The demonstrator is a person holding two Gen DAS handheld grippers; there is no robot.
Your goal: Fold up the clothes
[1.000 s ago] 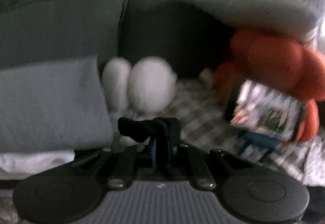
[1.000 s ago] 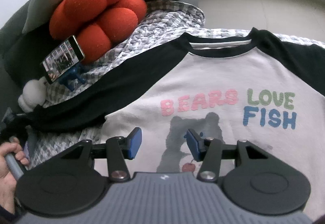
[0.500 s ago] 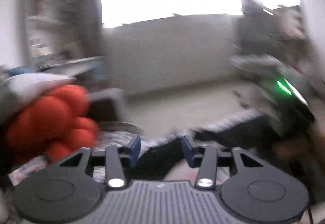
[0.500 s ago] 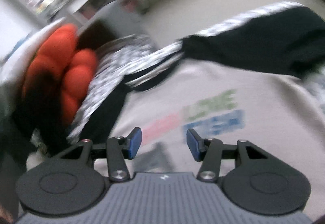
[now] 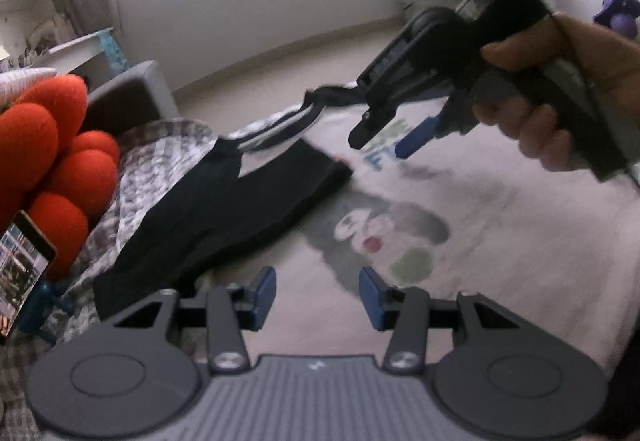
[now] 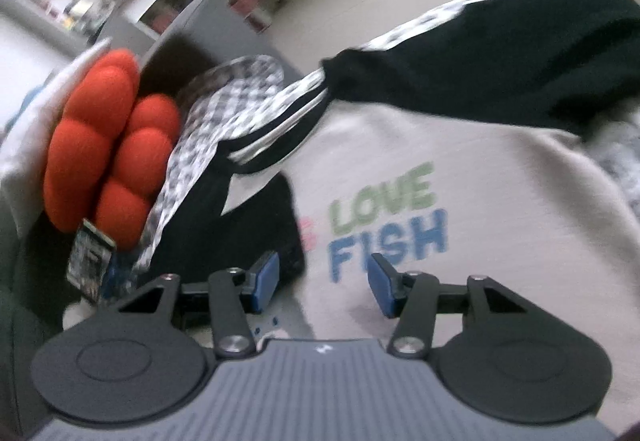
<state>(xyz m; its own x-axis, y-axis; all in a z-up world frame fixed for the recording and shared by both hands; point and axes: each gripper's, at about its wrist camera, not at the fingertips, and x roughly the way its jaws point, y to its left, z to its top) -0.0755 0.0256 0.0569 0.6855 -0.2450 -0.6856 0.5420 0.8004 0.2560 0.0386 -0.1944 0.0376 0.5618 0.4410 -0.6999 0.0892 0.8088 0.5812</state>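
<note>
While both claws hang over a white raglan T-shirt spread on a checked blanket, neither one grips anything. The left claw has its blue pads moderately apart, with only the shirt's pale front showing in the gap below them. Just ahead of this claw lies the printed grey bear. Ahead and to its left, the shirt's black left sleeve is folded inward, its end lying across the chest near the lettering. Farther ahead and to the right, a hand holds the right claw tilted down above the print, its fingers parted and empty.

From the right claw's own camera, its pads stand at a middling width with nothing between them. The words "LOVE FISH" sit just ahead of it. The other black sleeve stretches out beyond, ahead and to the right. Well to the left of both claws, an orange plush cushion rests on a grey sofa, with a smartphone propped below it, screen lit.
</note>
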